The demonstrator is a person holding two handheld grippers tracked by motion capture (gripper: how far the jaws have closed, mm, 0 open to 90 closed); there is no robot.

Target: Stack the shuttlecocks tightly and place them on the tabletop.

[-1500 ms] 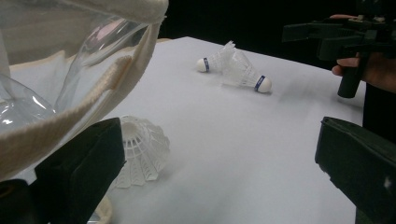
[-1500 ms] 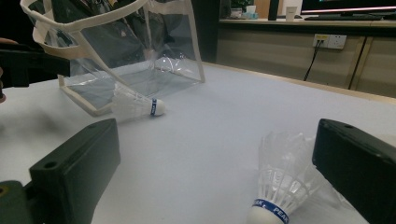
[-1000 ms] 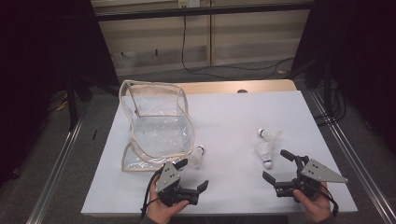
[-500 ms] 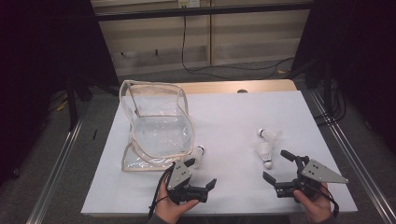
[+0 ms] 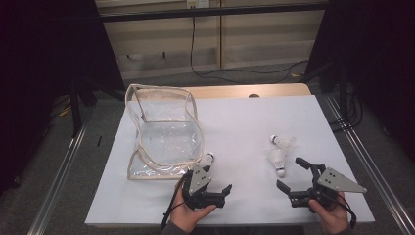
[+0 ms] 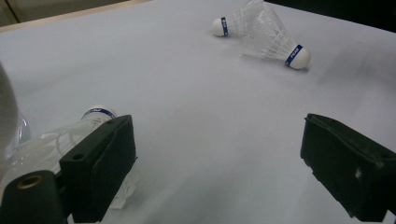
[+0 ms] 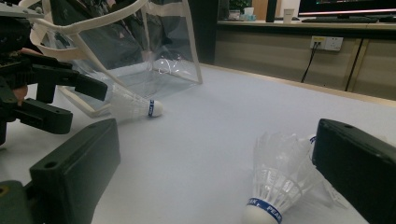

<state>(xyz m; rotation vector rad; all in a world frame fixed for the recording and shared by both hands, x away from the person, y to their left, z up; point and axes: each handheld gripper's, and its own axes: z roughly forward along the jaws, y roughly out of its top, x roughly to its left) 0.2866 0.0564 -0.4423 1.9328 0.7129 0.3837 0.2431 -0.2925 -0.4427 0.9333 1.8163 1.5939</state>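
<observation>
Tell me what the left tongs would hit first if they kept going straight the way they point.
Probably nothing close: the left tongs face bare white table, with the two shuttlecocks farther ahead, slightly right of centre. Depth is uncertain.

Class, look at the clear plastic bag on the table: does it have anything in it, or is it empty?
Empty, as far as can be seen. Through the clear bag only its own creased plastic shows; all three shuttlecocks lie outside it on the table.
</observation>
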